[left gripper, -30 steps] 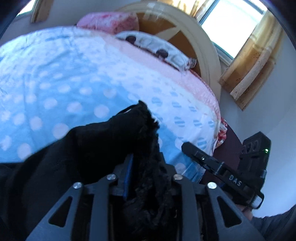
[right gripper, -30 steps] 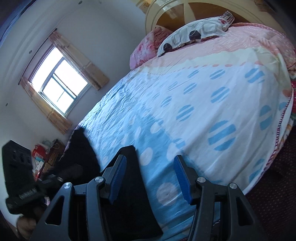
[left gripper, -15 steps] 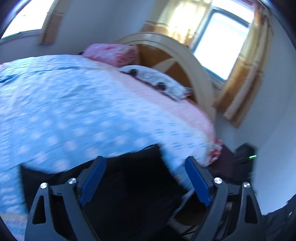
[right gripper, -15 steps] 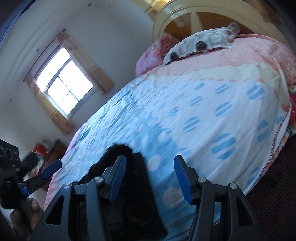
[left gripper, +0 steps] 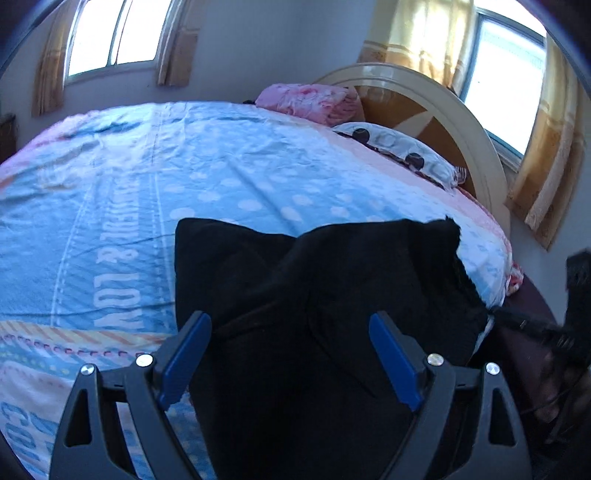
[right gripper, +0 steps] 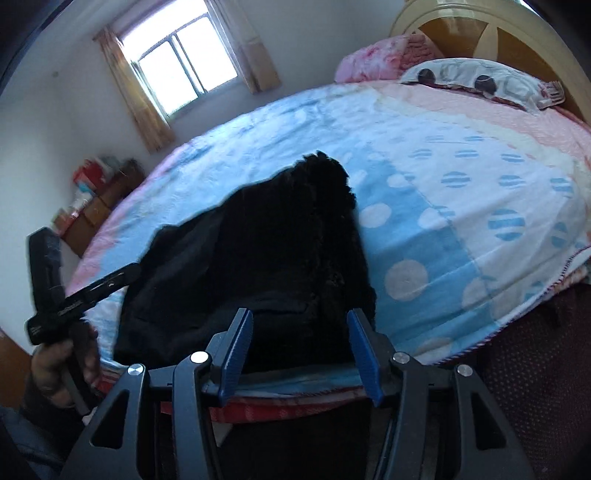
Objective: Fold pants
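Both grippers' jaws spread above pants [left gripper: 314,295]

The left wrist view is taken low and close over the black pants [left gripper: 317,295] at the near edge of the bed [left gripper: 110,184], aimed toward the headboard [left gripper: 443,107]. The right wrist view is set beside it, perhaps slightly further back, angled across the bed [right gripper: 461,177]. The pants [right gripper: 266,251], pillows and headboard [right gripper: 491,22] are shared by both views.
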{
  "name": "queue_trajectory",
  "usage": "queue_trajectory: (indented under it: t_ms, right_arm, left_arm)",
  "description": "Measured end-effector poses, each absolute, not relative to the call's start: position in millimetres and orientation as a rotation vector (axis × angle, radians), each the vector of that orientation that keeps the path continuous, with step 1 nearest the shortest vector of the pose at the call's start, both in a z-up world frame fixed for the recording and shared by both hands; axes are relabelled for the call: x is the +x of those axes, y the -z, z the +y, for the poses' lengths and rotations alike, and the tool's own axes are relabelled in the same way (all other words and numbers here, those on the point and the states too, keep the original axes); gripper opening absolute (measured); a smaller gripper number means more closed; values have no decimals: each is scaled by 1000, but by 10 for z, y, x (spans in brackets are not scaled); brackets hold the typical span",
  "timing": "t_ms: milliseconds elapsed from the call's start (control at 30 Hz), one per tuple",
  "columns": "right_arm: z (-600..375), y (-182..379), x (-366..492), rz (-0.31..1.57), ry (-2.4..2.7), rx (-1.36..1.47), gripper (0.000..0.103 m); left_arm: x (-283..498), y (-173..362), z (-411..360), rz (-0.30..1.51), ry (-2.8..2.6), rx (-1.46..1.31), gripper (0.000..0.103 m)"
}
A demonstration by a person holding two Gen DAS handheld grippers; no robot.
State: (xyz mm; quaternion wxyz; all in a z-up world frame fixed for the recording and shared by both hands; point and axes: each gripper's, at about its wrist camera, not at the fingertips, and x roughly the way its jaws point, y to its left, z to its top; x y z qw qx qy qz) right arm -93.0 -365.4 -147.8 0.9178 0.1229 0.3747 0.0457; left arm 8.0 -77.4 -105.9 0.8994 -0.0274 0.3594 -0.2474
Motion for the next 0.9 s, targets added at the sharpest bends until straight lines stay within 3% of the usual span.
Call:
queue_trajectory:
  t_ms: [367, 467, 533, 567, 700, 900]
  right_arm:
    - [-3557, 1636, -835, 809, -120, 262, 47]
    - [-3526, 1657, -794, 804, -176, 263, 29]
    - [-3482, 1657, -779, 820, -220, 267, 24]
    - [-3450, 1591, -803, 802, -226, 239, 7]
    - [-3437, 1282, -856, 747, -123, 39, 7]
    - [-3702, 1608, -679, 881, -53, 45, 8]
  left_arm:
    - [8, 1144, -666, 729, 501, -68, 90]
    - [27, 1213, -659, 748, 500, -83, 90]
    - [24, 1224, -660, 754, 510, -98, 90]
    - [16, 1216, -668, 750, 509, -92, 90]
    - [15, 1261, -743, 759, 505, -57, 95]
    - [12, 1315, -812, 768, 509, -24, 96]
